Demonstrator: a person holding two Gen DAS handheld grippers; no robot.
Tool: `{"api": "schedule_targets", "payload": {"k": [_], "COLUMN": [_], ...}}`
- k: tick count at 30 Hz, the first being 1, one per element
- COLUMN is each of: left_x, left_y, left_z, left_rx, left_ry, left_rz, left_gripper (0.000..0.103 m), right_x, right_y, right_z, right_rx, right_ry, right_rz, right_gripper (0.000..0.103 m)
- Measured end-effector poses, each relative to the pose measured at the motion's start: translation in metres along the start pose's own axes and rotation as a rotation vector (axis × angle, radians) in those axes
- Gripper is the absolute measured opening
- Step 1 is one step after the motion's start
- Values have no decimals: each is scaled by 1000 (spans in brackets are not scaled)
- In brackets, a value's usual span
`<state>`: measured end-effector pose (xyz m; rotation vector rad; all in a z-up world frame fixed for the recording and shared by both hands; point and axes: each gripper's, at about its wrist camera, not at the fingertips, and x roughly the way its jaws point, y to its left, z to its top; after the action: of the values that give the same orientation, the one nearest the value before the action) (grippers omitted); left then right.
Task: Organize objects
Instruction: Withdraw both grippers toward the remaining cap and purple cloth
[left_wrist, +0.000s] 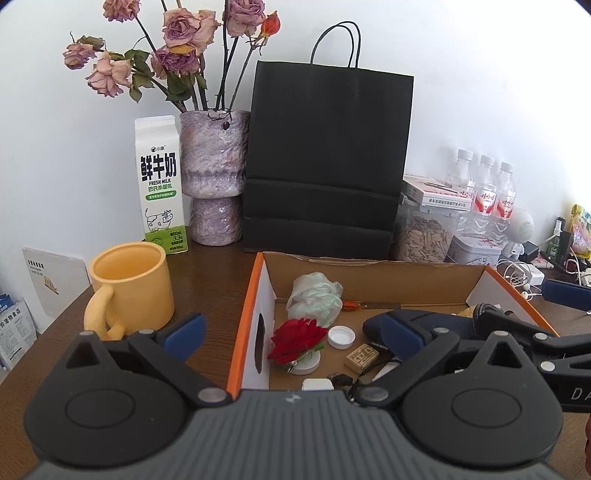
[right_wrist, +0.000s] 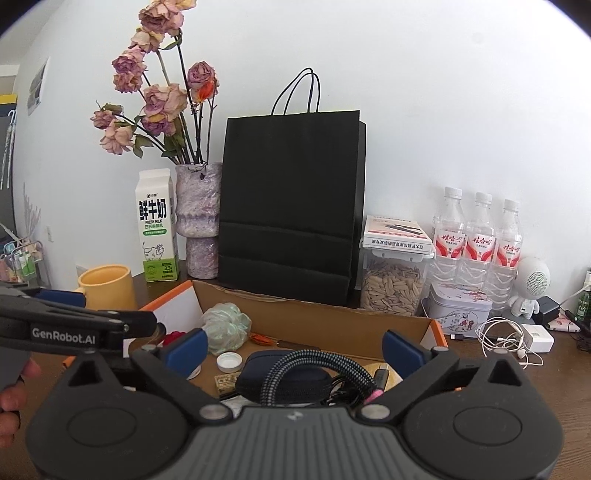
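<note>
On the wooden table (left_wrist: 207, 354), both grippers (left_wrist: 291, 334) (right_wrist: 291, 349) gape wide, empty, over the cardboard box (left_wrist: 369, 271).

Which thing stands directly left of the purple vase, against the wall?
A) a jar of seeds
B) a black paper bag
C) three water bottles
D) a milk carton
D: the milk carton stands just left of the purple vase, while the black paper bag is on the vase's right side.

A lived-in home: a wooden worktop (left_wrist: 207, 295) against a white wall holds a vase (left_wrist: 216, 177) of dried roses, a milk carton (left_wrist: 160, 184), a yellow mug (left_wrist: 131, 288) and water bottles (right_wrist: 480, 243).
</note>
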<state>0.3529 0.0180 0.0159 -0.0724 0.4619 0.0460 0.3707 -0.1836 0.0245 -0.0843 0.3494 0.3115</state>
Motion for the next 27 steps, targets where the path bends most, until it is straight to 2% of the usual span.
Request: {"api": "schedule_targets", "payload": {"k": [7, 17, 21, 24, 27], "left_x": [-33, -64, -80, -91, -98], "left_y": [14, 35, 41, 44, 44], "left_z": [-22, -72, -86, -93, -96], "left_rx": [-9, -11, -13, -14, -12], "left_ry": [40, 159, 187, 200, 206], "left_rz": [24, 63, 67, 64, 65], "left_gripper": [103, 103, 103, 103, 103], "right_x": [-37, -64, -63, -52, -41], "right_y": [5, 29, 34, 40, 42], "right_z": [-17, -72, -89, -98, -100], "right_rx": [-10, -97, -130, -167, -157], "right_ry": [29, 236, 317, 368, 365], "right_rz": [34, 180, 280, 293, 319], "right_gripper": [103, 103, 103, 103, 103]}}
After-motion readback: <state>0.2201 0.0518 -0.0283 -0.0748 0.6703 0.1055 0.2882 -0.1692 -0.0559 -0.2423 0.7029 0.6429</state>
